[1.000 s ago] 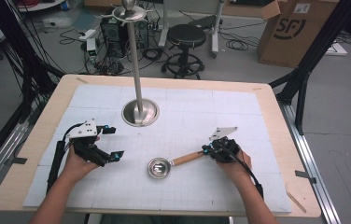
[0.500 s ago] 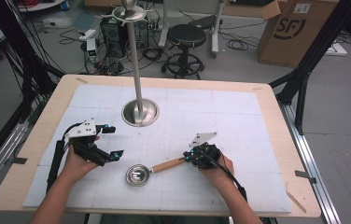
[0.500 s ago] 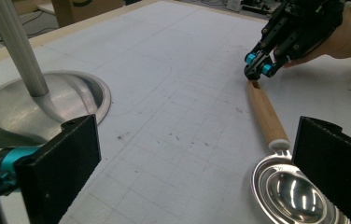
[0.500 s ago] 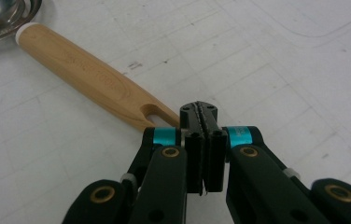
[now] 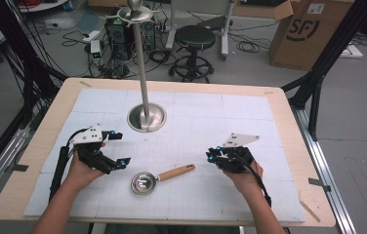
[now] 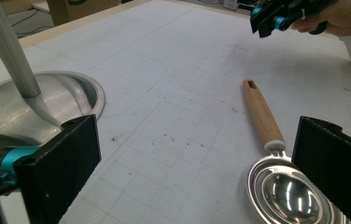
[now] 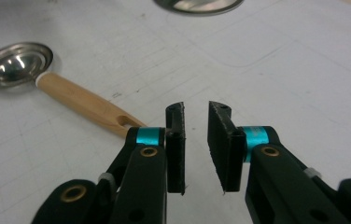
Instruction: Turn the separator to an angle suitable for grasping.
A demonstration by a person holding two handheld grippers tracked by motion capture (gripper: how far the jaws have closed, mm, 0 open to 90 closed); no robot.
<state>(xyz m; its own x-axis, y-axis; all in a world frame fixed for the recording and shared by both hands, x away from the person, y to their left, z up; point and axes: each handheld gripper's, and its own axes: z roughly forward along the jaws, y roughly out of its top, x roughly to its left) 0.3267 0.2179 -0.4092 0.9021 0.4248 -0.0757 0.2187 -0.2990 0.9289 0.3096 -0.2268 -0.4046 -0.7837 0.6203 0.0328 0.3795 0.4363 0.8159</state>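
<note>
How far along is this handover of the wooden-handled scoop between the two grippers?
Done: the right gripper has let go; its jaws stand apart, and the scoop lies flat on the mat. In hand: the left gripper is open beside the scoop's bowl, grasping nothing. Left: picking it up, maybe for the metal stand.

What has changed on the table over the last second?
The right tongs let go of the scoop's wooden handle and drew back to the right, jaws slightly apart. The scoop, first carried leftward, now lies free on the mat. The left tongs and the metal stand stayed put.
</note>
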